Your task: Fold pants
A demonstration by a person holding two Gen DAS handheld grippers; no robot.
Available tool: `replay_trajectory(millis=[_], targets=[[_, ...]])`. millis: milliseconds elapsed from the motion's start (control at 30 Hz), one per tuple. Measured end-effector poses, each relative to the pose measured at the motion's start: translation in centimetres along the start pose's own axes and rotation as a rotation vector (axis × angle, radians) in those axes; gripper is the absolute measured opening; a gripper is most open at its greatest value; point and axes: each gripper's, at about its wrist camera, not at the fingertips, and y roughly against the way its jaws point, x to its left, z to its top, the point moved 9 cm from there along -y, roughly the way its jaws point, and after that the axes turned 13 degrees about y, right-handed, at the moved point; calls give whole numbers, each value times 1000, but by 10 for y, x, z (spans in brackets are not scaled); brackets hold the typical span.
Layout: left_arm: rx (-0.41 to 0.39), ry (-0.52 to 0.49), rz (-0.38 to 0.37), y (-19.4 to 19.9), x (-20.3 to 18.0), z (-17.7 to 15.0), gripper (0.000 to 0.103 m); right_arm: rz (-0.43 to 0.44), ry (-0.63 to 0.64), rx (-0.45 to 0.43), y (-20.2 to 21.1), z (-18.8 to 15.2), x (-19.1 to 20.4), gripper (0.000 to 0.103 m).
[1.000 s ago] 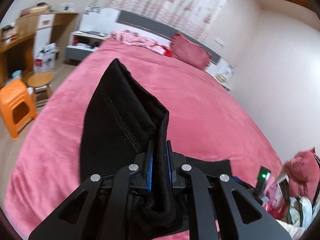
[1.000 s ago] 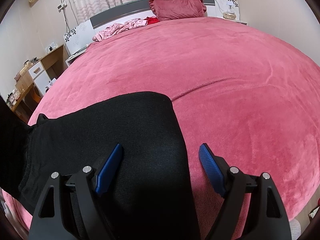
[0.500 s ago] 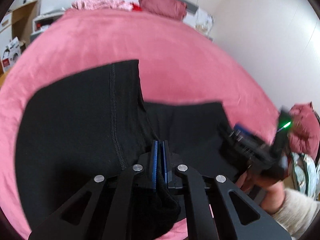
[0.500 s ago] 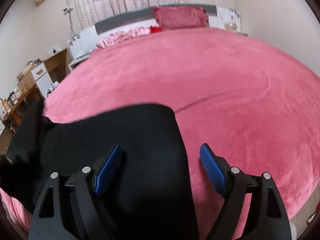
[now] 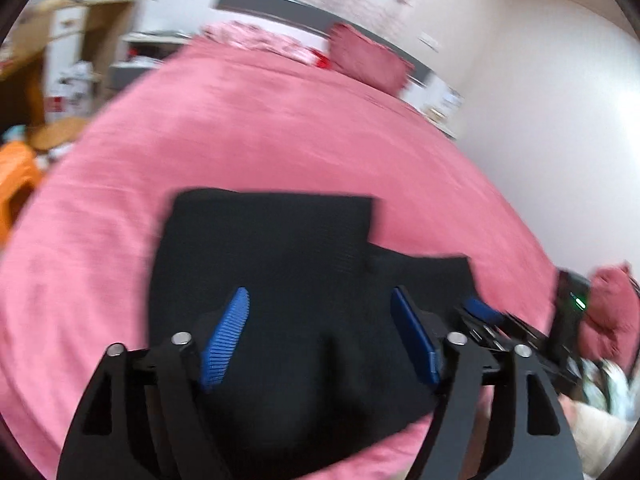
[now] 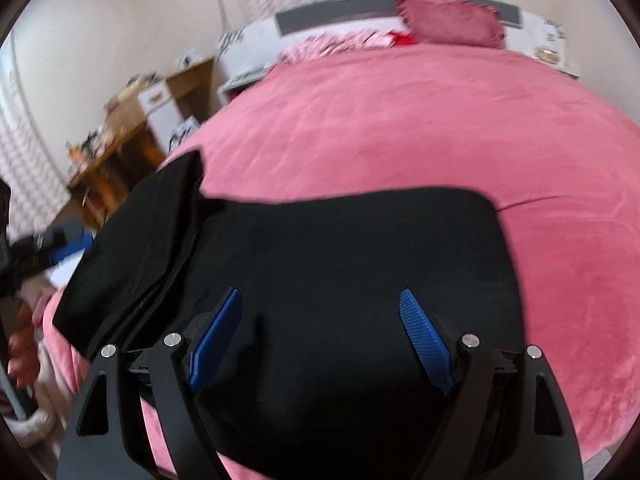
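Below, my left gripper [image 5: 320, 336] and right gripper [image 6: 320, 336] both hold their fingers wide, empty, above the black pants [image 6: 340, 264] lying folded across the pink bed [image 6: 420, 120], lower centre.

Pink plush-covered bed [image 6: 400, 120] carries black pants [image 6: 340, 260] folded flat near its front edge, one layer overlapping toward the left, plus a dark pink pillow [image 6: 448, 26] and crumpled pink patterned cloth [image 6: 332, 42] by the headboard, well apart from the pants.
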Motion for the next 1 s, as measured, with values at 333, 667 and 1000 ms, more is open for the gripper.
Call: replay_trajectory(millis=[333, 667, 1000], targets=[[-113, 242, 298, 18, 127, 21, 76, -16, 94, 47, -18, 2, 22, 86], [-43, 260, 338, 9, 158, -1, 76, -31, 96, 74, -20, -1, 23, 89], [-42, 288, 333, 7, 162, 0, 81, 179, -92, 53, -21, 13, 34, 89]])
